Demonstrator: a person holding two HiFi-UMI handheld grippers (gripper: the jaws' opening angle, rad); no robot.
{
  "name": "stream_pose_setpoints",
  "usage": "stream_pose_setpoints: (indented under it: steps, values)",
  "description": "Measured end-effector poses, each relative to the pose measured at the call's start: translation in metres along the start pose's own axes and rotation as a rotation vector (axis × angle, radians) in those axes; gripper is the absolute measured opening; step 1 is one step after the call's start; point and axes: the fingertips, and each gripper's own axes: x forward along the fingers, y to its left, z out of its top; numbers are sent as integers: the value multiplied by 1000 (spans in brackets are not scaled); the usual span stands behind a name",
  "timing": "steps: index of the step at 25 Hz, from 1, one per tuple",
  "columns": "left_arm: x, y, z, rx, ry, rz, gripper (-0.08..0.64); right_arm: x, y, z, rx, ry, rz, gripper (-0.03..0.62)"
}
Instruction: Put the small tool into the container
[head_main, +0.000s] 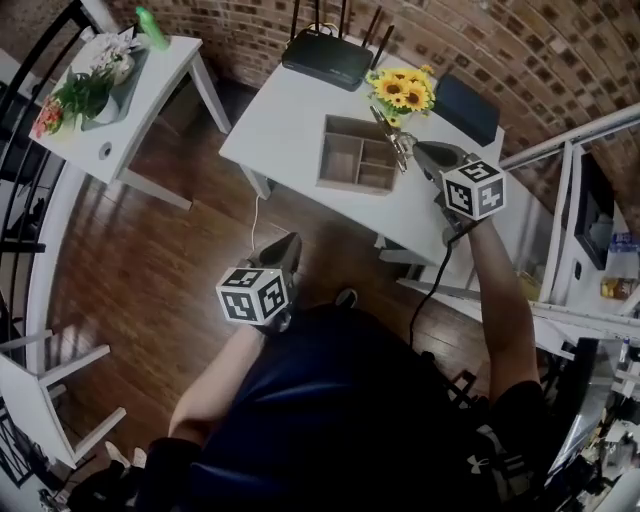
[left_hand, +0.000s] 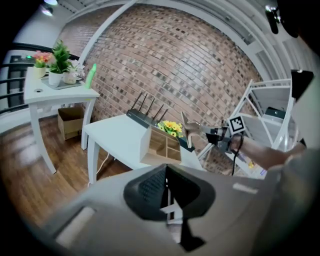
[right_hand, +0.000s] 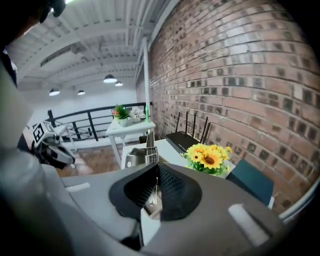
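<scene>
No words or numbers are legible; only a small white logo (head_main: 470, 463) shows on dark fabric (head_main: 492, 442) beside the person.

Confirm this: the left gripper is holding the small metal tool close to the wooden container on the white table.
Not quite: it is the right gripper that is shut on the small metal tool close to the wooden container on the white table. The head view shows it; the left gripper hangs over the floor, away from the table, holding nothing.
</scene>
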Motion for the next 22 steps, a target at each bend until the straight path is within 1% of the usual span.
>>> stream_pose_setpoints:
  steps: [2,6,9,12,14,17,22]
  values:
    - [-7,9,2,-20,-21,20,3,18,-3,5,-82,65,-5,12]
    - [-18,24,0,-58,-53,61,3,44,-4,10,-209,167,7,12]
    - [-22,30,1,-74,-70,83,3,54,-3,15,-328,217,20,12]
    - [-24,35,2,-88,-77,97,3,61,1,20,-451,259,13,12]
    - [-24,37,1,-93,-79,104,3,66,4,22,-516,284,9,12]
    - [-24,40,1,-100,-79,113,3,75,5,20,-566,311,18,12]
    - [-24,43,2,-108,-82,126,3,90,2,17,-600,333,34,12]
